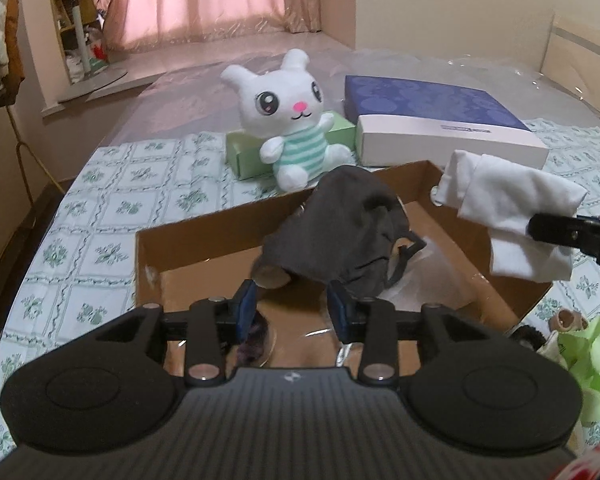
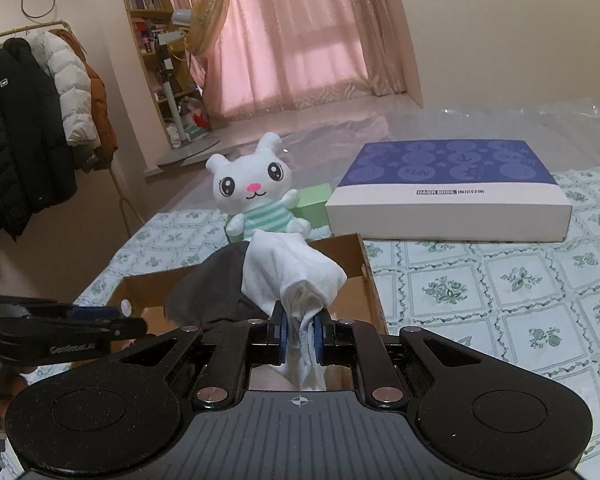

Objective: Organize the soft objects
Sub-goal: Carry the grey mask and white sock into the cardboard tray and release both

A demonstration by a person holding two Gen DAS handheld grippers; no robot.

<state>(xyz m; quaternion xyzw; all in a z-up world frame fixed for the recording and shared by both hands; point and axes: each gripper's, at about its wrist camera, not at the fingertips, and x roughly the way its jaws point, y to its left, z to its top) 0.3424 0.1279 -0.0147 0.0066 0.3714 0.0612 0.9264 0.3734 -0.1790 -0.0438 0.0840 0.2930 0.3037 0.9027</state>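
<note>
Over the cardboard box (image 1: 204,236) the left claw (image 1: 292,300) stands apart, free of the grey cloth (image 1: 340,232), while the right claw (image 2: 300,334) pinches a white cloth (image 2: 292,272).

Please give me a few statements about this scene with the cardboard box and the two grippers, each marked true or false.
1. The right gripper is shut on a white cloth. True.
2. The left gripper is clamped tight on the dark grey cloth. False: its fingers stand apart, and the cloth sits just ahead of them over the cardboard box.
3. The plush bunny lies inside the box. False: it sits on the bedspread beyond the box, against a green carton.
4. A flat blue-topped box lies beside the bunny. True.
5. The bunny wears a striped top. True.
</note>
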